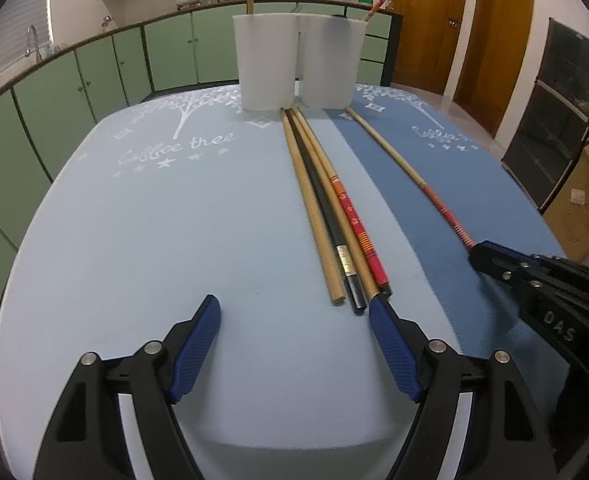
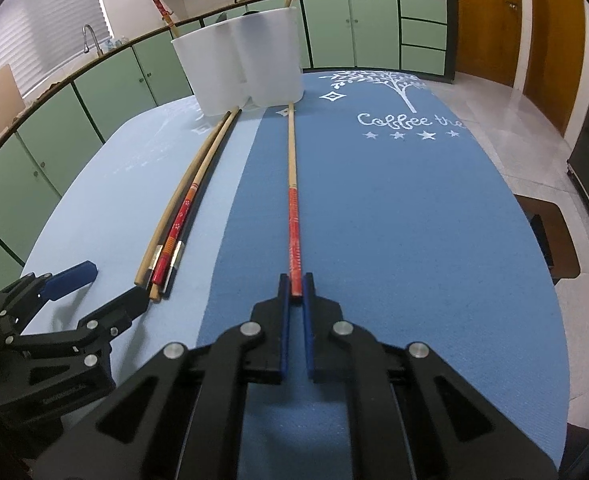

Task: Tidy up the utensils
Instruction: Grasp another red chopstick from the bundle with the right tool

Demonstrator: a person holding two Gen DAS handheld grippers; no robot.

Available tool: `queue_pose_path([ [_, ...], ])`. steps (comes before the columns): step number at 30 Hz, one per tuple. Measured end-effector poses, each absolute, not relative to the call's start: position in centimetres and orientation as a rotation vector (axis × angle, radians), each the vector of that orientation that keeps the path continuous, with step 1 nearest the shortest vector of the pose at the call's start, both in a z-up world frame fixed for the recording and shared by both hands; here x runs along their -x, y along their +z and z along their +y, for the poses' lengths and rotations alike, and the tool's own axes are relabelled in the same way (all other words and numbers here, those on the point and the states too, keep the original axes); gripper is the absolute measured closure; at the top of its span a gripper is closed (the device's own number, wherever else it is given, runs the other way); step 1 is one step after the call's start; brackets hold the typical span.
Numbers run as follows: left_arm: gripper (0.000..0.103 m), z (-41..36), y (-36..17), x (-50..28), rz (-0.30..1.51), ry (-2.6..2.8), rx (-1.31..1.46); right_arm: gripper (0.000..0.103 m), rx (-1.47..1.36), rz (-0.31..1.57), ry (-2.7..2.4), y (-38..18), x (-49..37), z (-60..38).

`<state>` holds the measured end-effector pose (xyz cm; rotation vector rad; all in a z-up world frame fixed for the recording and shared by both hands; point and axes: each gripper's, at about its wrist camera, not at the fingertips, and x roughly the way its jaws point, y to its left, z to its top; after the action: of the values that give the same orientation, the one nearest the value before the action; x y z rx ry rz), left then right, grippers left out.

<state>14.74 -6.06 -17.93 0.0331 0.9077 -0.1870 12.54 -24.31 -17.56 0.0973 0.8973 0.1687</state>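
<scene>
Right gripper [image 2: 297, 286]: closing tight on the near red end of a lone chopstick [image 2: 292, 184] lying on the worktop [image 2: 414, 220].
Left gripper [image 1: 294, 312]: gaping wide, holding nothing, right finger touching the bundle [image 1: 326, 208].
Holder [image 2: 238, 68]: standing far, touching the chopstick tips.
Risk: end-held chopstick pivoting or slipping on lifting; left finger scattering the bundle.

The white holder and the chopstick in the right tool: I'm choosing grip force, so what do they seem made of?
The white holder looks like frosted, semi-translucent plastic with a matte, smooth wall. The chopstick in the right tool looks like bamboo or light wood, tan and bare at the far end, with a red painted or printed handle; the coating cannot be confirmed.
</scene>
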Motion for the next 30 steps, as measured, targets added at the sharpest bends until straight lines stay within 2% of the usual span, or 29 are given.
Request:
queue_pose_path([
  [16,0.028,-6.7,-18.2,-15.5,0.913,-0.158,-0.082,0.098,-0.106,0.897,0.179,-17.6,-12.7,-24.5],
  [18,0.032,-6.4,-18.2,-15.6,0.905,-0.150,-0.074,0.098,-0.104,0.897,0.183,-17.6,-12.7,-24.5],
  [23,0.055,-6.0,-18.0,-15.9,0.886,-0.132,-0.040,0.097,-0.094,0.894,0.181,-17.8,-12.7,-24.2],
  [27,0.057,-6.6,-18.0,-15.8,0.880,-0.147,-0.043,0.097,-0.084,0.892,0.180,-17.8,-12.7,-24.1],
  [28,0.063,-6.8,-18.0,-15.8,0.879,-0.148,-0.044,0.097,-0.085,0.893,0.180,-17.8,-12.7,-24.1],
  [29,0.074,-6.9,-18.1,-15.8,0.879,-0.149,-0.046,0.097,-0.084,0.893,0.180,-17.8,-12.7,-24.1],
  [30,0.078,-7.0,-18.0,-15.8,0.878,-0.153,-0.043,0.097,-0.084,0.892,0.180,-17.8,-12.7,-24.1],
])
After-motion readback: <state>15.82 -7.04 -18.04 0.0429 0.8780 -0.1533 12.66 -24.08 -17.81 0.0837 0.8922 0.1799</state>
